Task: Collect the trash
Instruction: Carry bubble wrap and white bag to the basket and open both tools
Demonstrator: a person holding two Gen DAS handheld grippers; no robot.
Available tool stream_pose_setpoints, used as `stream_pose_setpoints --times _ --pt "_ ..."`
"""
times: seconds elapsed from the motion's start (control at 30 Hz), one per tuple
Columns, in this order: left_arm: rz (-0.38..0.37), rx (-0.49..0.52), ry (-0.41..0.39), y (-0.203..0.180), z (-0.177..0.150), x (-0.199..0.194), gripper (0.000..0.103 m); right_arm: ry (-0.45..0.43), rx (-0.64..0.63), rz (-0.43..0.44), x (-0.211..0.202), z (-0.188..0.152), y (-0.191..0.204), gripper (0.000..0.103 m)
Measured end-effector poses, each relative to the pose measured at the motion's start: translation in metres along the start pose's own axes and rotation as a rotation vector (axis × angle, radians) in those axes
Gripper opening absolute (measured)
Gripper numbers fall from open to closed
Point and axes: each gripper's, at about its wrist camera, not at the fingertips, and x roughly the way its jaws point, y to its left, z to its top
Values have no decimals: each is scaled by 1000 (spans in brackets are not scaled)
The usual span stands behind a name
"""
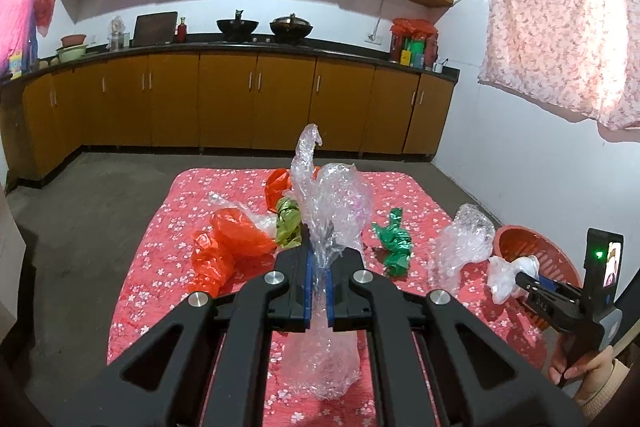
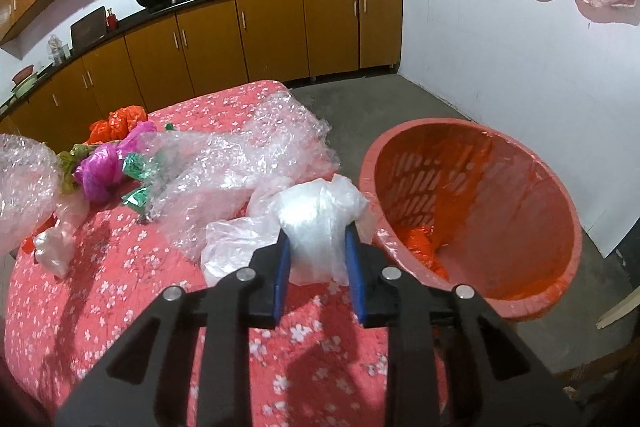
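Two clenched claws: left claw (image 1: 318, 269) on bubble wrap (image 1: 332, 203); right claw (image 2: 318, 259) on white bag (image 2: 316, 223), magenta bag (image 2: 100, 169) only here.

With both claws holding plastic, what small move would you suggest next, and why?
Probably carry the right claw rightward over the red basket and release. It grips the white plastic bag just short of the basket's rim, which stands open beside the table.
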Motion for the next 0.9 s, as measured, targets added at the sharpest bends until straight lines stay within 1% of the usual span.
stream_pose_setpoints --times 0.17,0.47,0.73,0.9 --pt "-18 8 -14 -7 4 -5 5 -14 7 -3 -11 0 -7 26" --pt "-67 38 -35 -33 10 -10 5 -47 27 -25 -31 -2 -27 26" --pt "-151 62 -37 -65 18 -4 5 -91 50 -68 -49 4 -52 26" --pt "-220 84 -31 -95 21 2 5 -112 68 -105 -56 8 -72 26"
